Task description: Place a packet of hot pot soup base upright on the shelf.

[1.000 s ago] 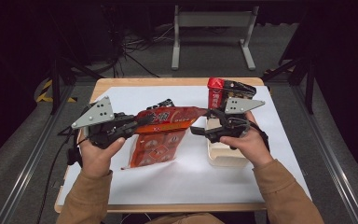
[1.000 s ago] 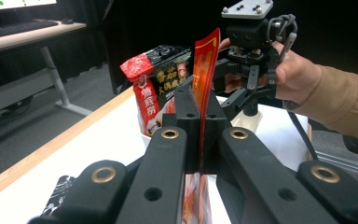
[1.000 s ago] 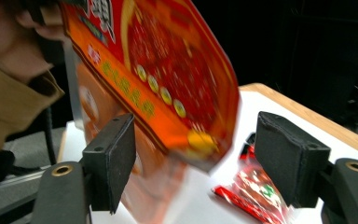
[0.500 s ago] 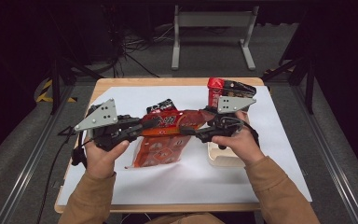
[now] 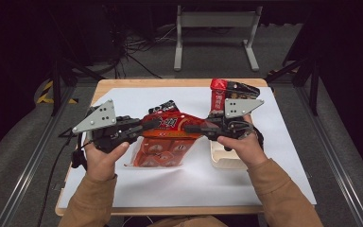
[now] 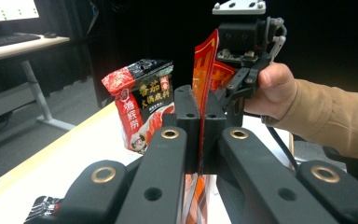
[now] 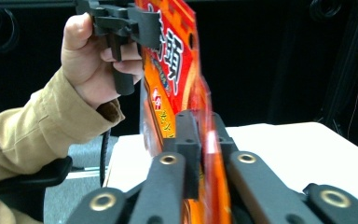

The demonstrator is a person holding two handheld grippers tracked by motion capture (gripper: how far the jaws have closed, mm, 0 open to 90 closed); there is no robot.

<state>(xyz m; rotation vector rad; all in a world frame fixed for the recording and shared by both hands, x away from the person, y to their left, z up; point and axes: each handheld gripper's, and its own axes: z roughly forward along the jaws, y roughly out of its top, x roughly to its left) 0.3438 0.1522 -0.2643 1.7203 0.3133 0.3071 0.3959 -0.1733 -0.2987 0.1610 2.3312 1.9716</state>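
Left gripper (image 5: pixel 153 124) and right gripper (image 5: pixel 194 128) — both pinching red pouch (image 5: pixel 170 124), hands level, facing inward

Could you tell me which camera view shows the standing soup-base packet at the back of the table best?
The left gripper view: the standing packet faces the camera there, upright, its printed front legible. The high view shows it smaller, from above, partly behind the right hand-held gripper. In the right gripper view I cannot make it out.

wooden table (image 5: pixel 123 86) under white sheet (image 5: pixel 283 142), perhaps paper.
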